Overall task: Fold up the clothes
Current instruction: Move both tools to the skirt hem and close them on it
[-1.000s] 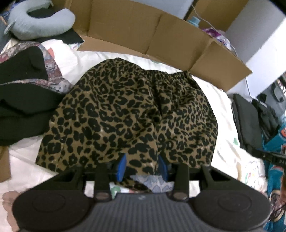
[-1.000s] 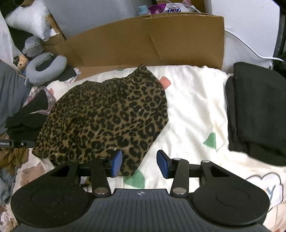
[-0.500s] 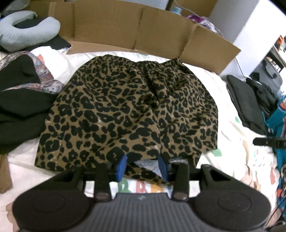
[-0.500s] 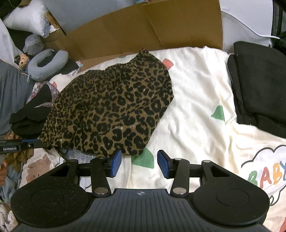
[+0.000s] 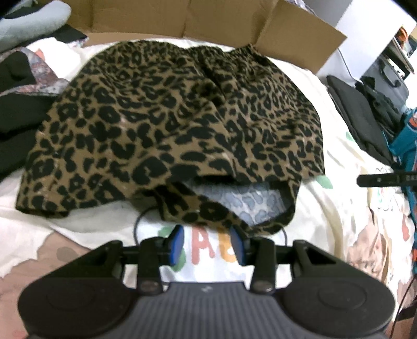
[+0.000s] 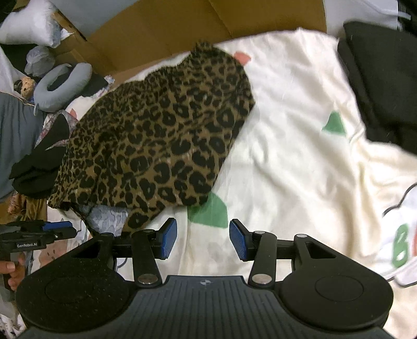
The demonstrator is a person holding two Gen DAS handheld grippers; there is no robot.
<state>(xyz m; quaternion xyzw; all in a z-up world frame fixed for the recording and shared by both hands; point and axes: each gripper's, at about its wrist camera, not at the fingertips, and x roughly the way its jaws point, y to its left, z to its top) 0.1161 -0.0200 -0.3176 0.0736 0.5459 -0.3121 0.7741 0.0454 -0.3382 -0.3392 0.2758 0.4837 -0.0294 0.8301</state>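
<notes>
From the left wrist, the left gripper (image 5: 207,245) stands open with nothing between its blue pads, just short of the near hem of the leopard-print shorts (image 5: 177,122). The shorts lie spread on the cream sheet (image 5: 336,208), their waistband toward the cardboard (image 5: 187,18); one hem corner is turned back, showing the pale grey inside.

From the right wrist, the right gripper (image 6: 203,240) is likewise open and empty over bare sheet (image 6: 292,146), just beside the shorts' (image 6: 161,140) near right corner. Folded black clothes (image 6: 385,78) lie to the right.
</notes>
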